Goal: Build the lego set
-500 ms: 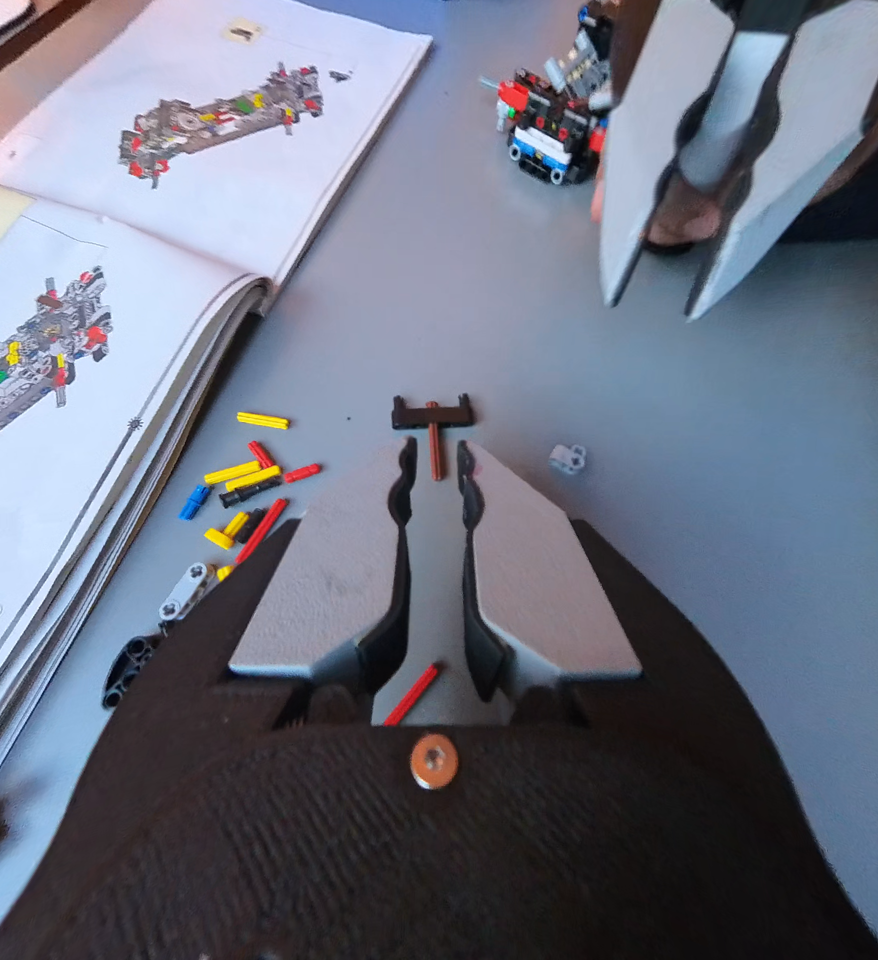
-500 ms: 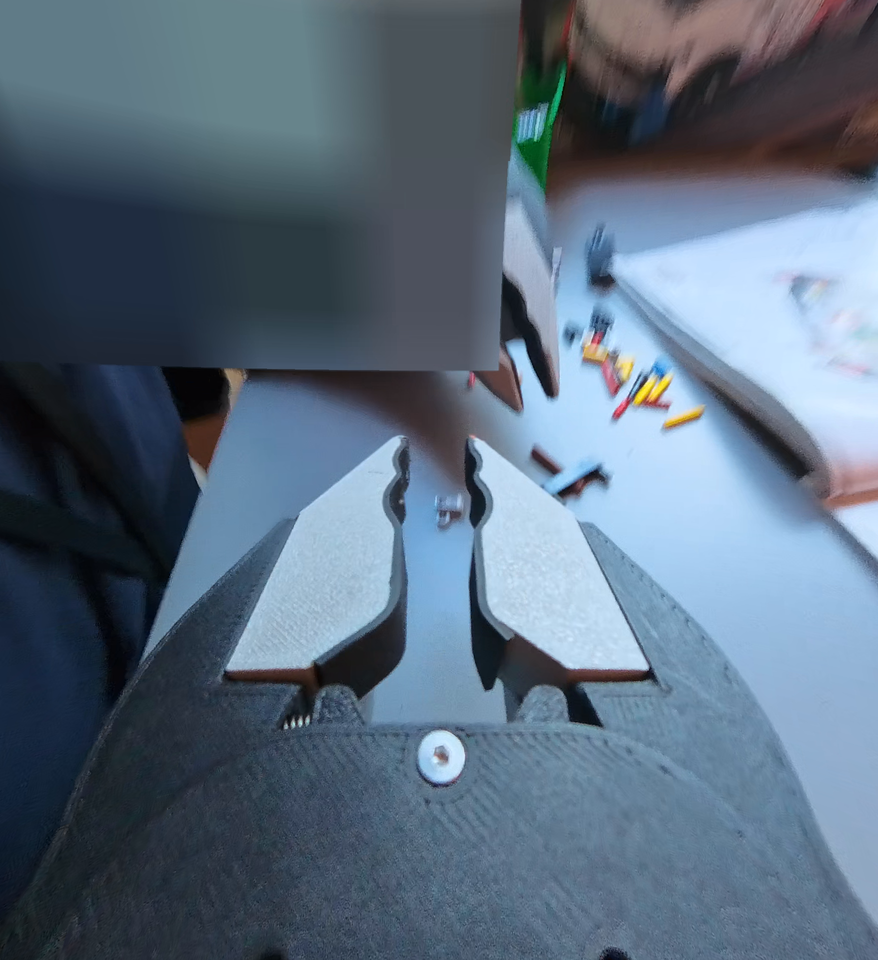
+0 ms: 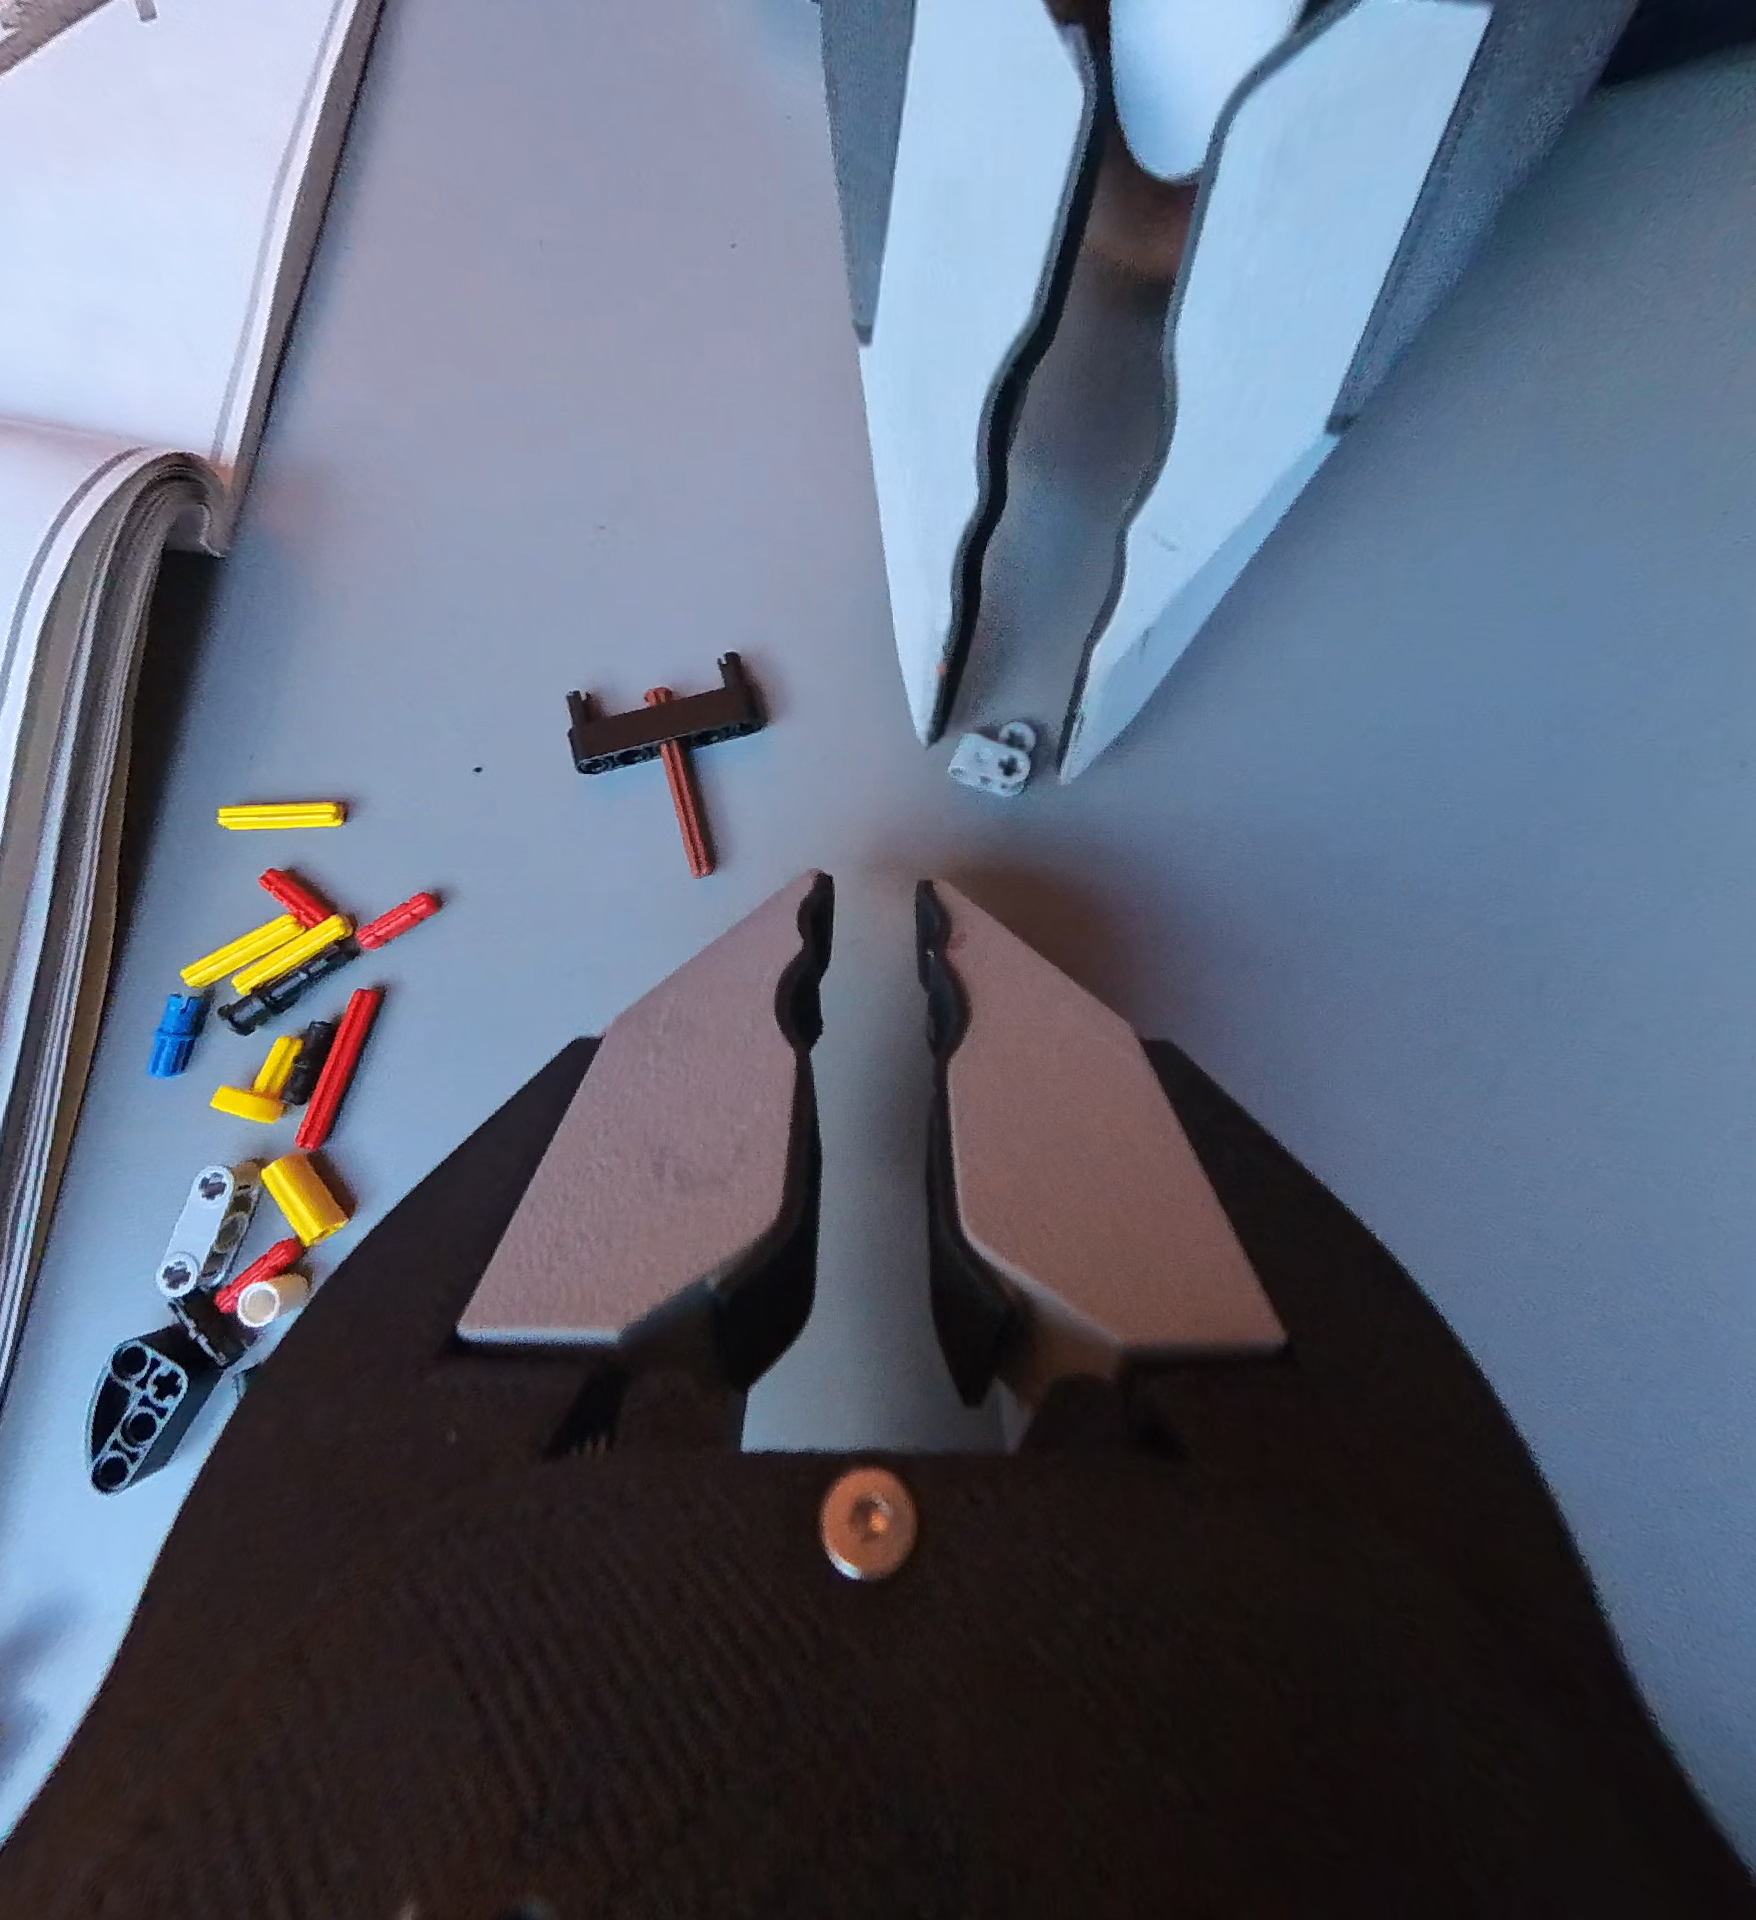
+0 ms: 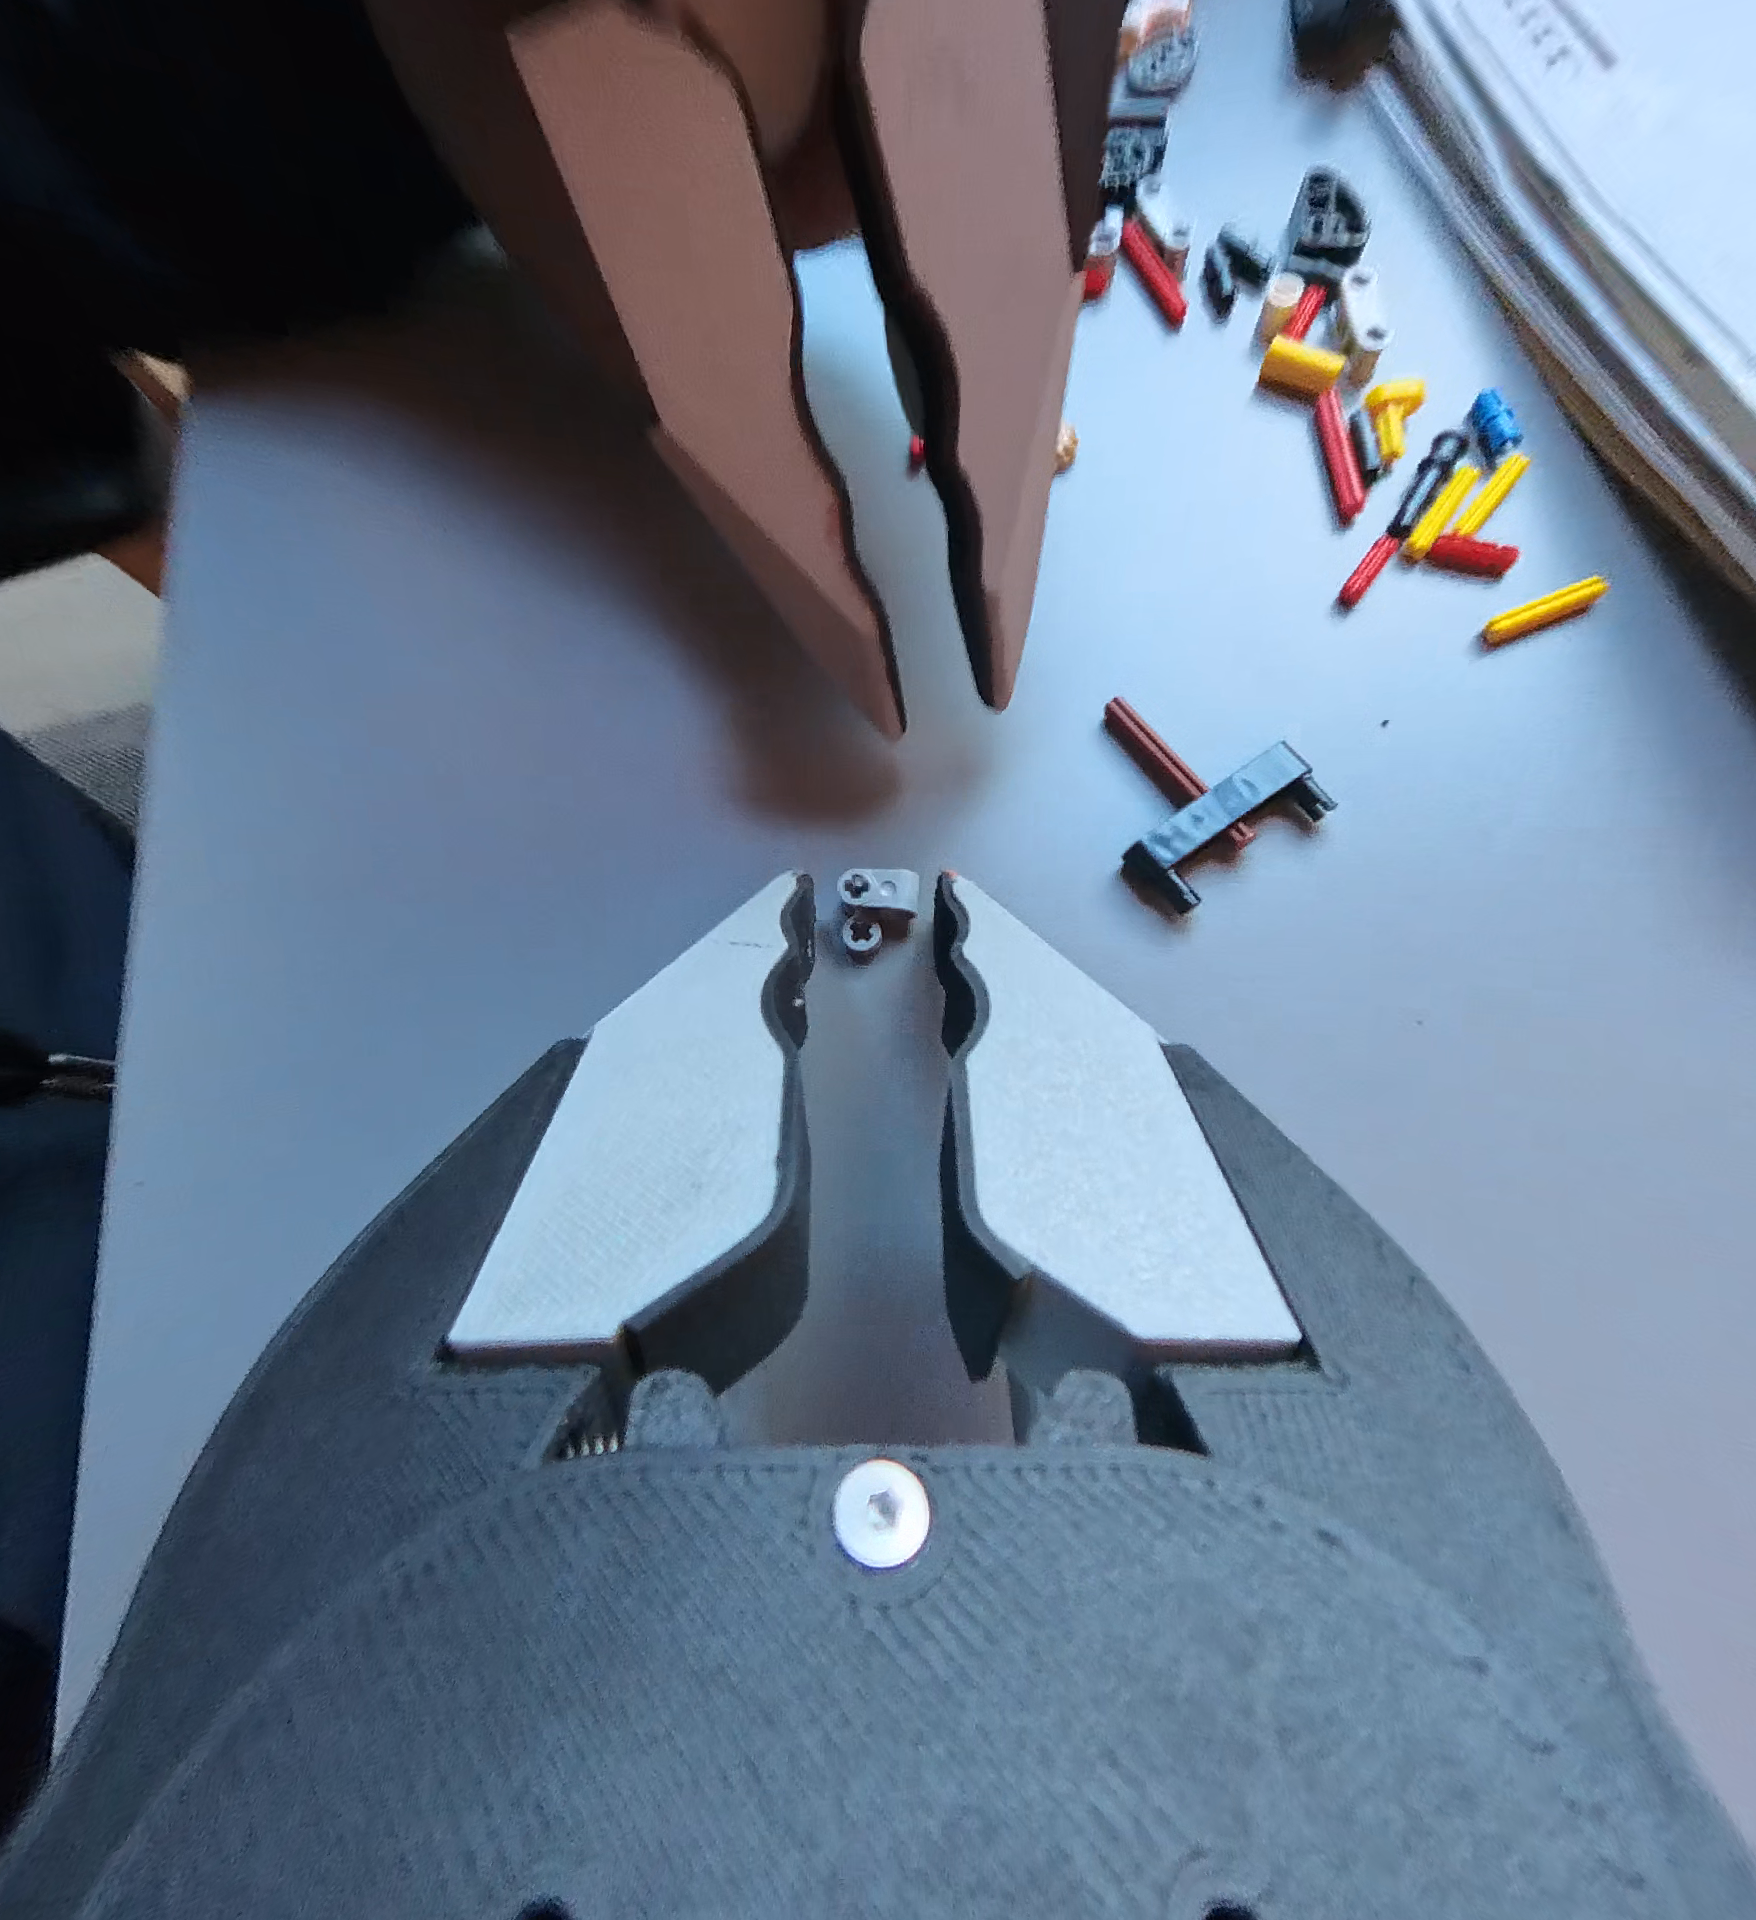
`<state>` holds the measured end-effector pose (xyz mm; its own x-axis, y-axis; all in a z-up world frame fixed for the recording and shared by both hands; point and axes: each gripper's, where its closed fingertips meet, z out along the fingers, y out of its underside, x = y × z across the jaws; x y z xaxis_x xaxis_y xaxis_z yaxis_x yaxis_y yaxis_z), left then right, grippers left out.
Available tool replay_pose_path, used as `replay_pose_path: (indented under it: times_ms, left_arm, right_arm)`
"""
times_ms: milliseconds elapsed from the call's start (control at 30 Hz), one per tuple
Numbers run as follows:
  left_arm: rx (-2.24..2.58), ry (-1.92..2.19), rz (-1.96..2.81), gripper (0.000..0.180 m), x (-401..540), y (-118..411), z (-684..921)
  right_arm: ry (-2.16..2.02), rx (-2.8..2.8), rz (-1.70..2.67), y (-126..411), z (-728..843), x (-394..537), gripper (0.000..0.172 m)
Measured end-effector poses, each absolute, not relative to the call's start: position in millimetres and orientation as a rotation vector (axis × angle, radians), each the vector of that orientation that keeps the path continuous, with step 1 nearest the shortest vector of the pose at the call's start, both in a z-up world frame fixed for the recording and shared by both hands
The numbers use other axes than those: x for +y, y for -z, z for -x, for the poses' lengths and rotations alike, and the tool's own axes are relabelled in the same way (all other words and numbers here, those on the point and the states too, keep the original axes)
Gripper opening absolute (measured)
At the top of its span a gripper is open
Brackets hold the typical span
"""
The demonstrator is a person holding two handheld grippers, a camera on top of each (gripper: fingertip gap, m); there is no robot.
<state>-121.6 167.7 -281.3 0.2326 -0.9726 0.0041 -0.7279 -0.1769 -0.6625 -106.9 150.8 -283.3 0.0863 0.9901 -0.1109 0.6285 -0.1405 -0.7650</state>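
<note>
Straddling a small light-grey connector piece (image 4: 875, 906), the right gripper (image 4: 874, 904) has its tips down at the bench (image 3: 1425, 1039) with the jaws apart. The piece lies flat on the surface between the two fingertips; a gap shows on each side, so neither pad presses on it and nothing is gripped. The left gripper (image 3: 874, 894) stands opposite, tip to tip and near the piece, jaws likewise apart and bare, with only bench surface between them.

Stage, as a judgement: no piece is lifted and none is held; the grey piece is bracketed but not clamped.

Condition of the piece: pale grey plastic, short and blocky, with two cross-shaped holes on one face and a rounded lug at one end. It lies well in from the bench edges, nearer the right gripper's side.

Other items noted: a black beam with a brown axle through it (image 3: 668, 732) lies free just beside the left gripper's tips. A loose scatter of yellow, red, blue and black pins (image 3: 282, 997) lies towards the bench edge where an open instruction booklet (image 3: 43, 416) rests.
</note>
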Motion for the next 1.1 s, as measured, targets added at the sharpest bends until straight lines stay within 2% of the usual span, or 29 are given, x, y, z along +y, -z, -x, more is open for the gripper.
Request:
replay_pose_path:
  times_ms: [100,233,600,900,1100]
  left_arm:
    - [1.526,0.596,1.978,0.014,172.6,279.9,124.0]
    - [1.513,0.571,1.952,0.014,176.5,276.5,124.7]
    - [1.325,0.555,1.807,0.017,199.4,244.4,118.5]
    - [1.271,0.380,1.564,0.024,205.5,215.1,109.6]
    - [1.275,0.353,1.612,0.020,208.4,224.8,109.4]
  right_arm:
    - [-0.834,-1.595,1.852,287.7,108.0,153.0,0.013]
    - [-0.844,-1.561,1.829,282.2,109.2,155.4,0.012]
    - [-1.093,-1.206,1.657,223.0,100.1,184.9,0.012]
    - [-1.260,-1.014,1.586,192.4,101.2,197.5,0.012]
    - [-1.100,-1.071,1.530,193.1,98.6,202.7,0.011]
